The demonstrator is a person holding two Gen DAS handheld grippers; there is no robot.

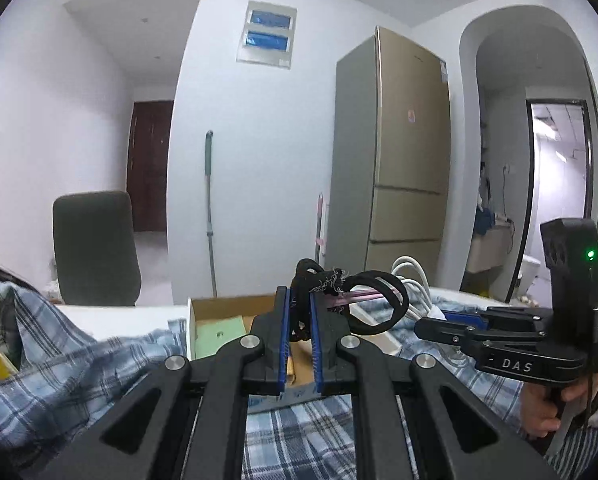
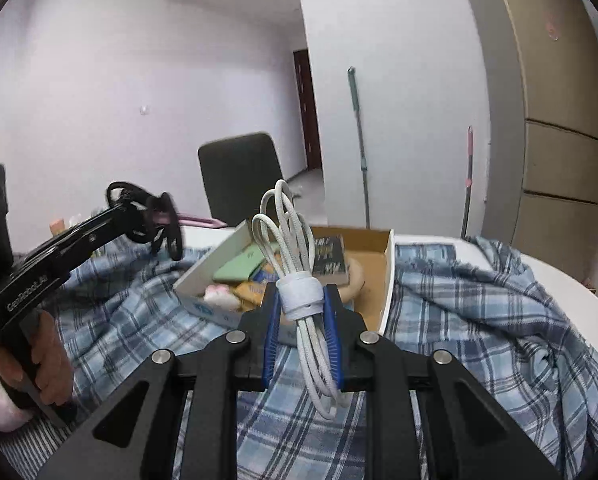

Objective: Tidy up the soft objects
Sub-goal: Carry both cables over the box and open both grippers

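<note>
Left hand-held gripper (image 1: 299,320): pads pressed onto a tangle of black cord (image 1: 351,296), loops sticking up and out to the right of the pads, a frayed bit on top, something thin and pink caught in the tangle. Held in the air above the plaid cloth (image 1: 79,360).

Right hand-held gripper (image 2: 303,312): pinching a coiled white cable (image 2: 295,240) at its white wrap band; loops stand up above the pads, the loose end hangs below them. It sits just in front of the cardboard box (image 2: 387,280).

The box is open on the plaid cloth covering the counter (image 2: 571,292); inside are a green flat item, a dark book, yellow packets and something pale pink. Chair (image 2: 243,176) and fridge (image 1: 403,152) behind.
</note>
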